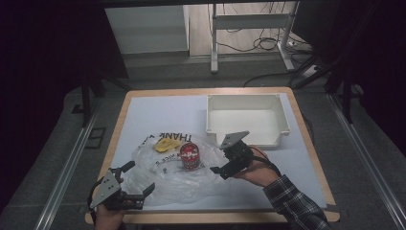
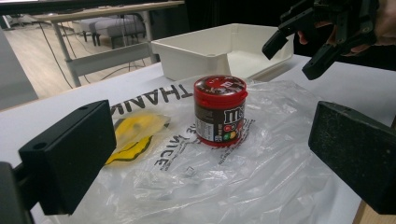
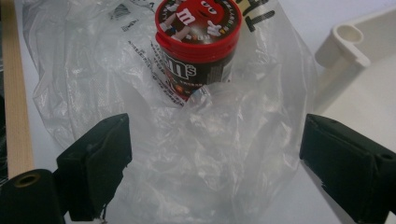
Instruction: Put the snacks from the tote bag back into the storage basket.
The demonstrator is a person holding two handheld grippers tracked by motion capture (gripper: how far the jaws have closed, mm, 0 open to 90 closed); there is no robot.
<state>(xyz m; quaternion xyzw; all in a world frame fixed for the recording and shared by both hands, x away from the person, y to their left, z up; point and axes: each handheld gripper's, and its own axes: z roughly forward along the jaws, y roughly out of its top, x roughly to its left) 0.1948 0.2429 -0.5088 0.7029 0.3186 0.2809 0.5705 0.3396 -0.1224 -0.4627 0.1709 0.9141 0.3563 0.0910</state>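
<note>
A red-lidded M&M's can [image 1: 190,155] [image 2: 220,112] [image 3: 198,42] stands upright on a crumpled clear plastic bag [image 1: 163,177] [image 2: 261,177] [image 3: 84,70] with black print. A yellow packet [image 1: 165,144] [image 2: 135,133] lies under the plastic to the can's left. My right gripper [image 1: 219,159] [image 2: 290,59] [image 3: 217,154] hovers just right of the can, open, with a raised fold of the bag between its jaws but not pinched. My left gripper [image 1: 140,176] [image 2: 212,144] is open at the bag's near-left corner, facing the can.
A white plastic bin [image 1: 244,97] [image 2: 187,60] [image 3: 343,46] sits at the back right, close behind my right gripper. The white sheet [image 1: 158,110] covers the wooden table, whose edge runs near my left gripper. Metal table legs and cables stand beyond.
</note>
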